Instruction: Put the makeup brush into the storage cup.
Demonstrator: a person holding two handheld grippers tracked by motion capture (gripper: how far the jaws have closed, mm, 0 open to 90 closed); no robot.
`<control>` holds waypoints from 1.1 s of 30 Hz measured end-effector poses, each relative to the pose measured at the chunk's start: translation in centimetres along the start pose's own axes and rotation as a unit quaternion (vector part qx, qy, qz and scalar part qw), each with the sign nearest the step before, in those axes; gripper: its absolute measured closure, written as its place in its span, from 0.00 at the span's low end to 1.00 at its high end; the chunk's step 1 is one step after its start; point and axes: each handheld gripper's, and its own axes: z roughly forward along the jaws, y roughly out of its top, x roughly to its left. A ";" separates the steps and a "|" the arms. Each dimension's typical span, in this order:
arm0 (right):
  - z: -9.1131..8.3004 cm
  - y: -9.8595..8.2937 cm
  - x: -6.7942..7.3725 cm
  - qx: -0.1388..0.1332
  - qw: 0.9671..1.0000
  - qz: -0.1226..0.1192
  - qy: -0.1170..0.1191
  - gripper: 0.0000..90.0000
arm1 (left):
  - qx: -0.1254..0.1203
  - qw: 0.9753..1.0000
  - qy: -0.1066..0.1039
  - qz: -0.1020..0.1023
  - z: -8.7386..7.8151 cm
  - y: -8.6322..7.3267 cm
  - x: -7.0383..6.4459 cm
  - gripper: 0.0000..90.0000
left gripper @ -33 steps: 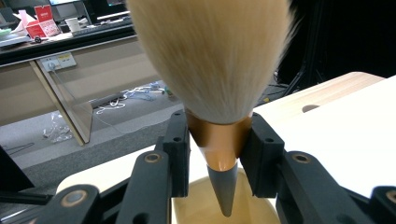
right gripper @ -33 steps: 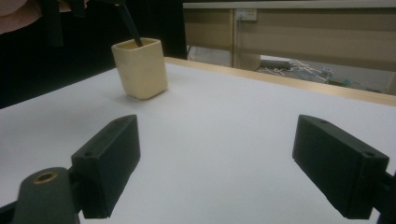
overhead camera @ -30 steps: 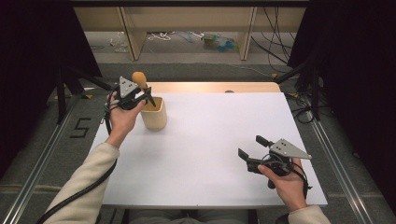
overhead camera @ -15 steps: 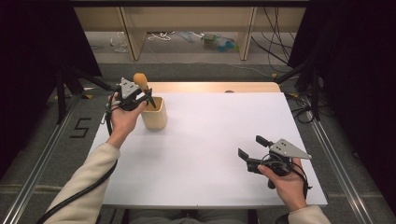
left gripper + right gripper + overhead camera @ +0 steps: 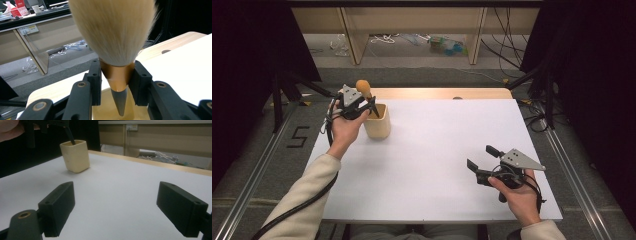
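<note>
1. The left gripper (image 5: 367,104) was held above the cup (image 5: 377,121) at the far left of the table (image 5: 437,150), in the person's left hand (image 5: 344,125).
2. Its jaws were pressed against a brush (image 5: 116,40), pinching it at the copper collar just under the bristles, one jaw on either side.
3. In the left gripper view, the brush stood bristles up, and its dark handle tapered down between the jaws toward the cup's pale inside.
4. In the high view, the tuft of the brush (image 5: 363,86) rose above the gripper, tilted a little to the far left.
5. In the right gripper view, the dark handle (image 5: 70,138) slanted into the mouth of the cup (image 5: 75,156); whether its tip touched the bottom could not be told.
6. The cup stood upright on the white tabletop, near the far left corner.
7. The right gripper (image 5: 479,165) was near the table's right front, well apart from the cup, held in the right hand (image 5: 517,192).
8. Its jaws were spread wide, with nothing between them, and pointed across the table toward the cup.
9. In the right gripper view, the two black jaws hung just over bare tabletop.
</note>
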 end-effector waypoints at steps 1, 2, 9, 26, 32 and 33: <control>0.0 0.0 0.0 0.001 1.000 0.000 0.000 0.18 | 0.000 1.000 0.000 0.000 0.0 0.0 0.0 0.73; 0.0 0.0 0.0 0.001 1.000 0.000 0.000 0.18 | 0.001 1.000 0.000 0.000 0.0 0.0 0.0 0.73; 0.1 -0.1 0.0 -0.002 1.000 0.003 0.004 0.18 | 0.005 1.000 0.001 0.002 0.2 -0.3 0.0 0.73; 0.2 -0.1 0.0 -0.005 1.000 0.001 0.005 0.18 | 0.011 1.000 0.002 0.003 0.4 -0.6 -0.1 0.73; 0.2 -0.1 0.0 -0.005 1.000 0.002 0.005 0.18 | 0.014 1.000 0.002 0.003 0.5 -0.8 0.0 0.73; 0.2 -0.1 0.0 -0.005 1.000 0.001 0.005 0.18 | 0.015 1.000 0.002 0.002 0.6 -0.8 0.0 0.73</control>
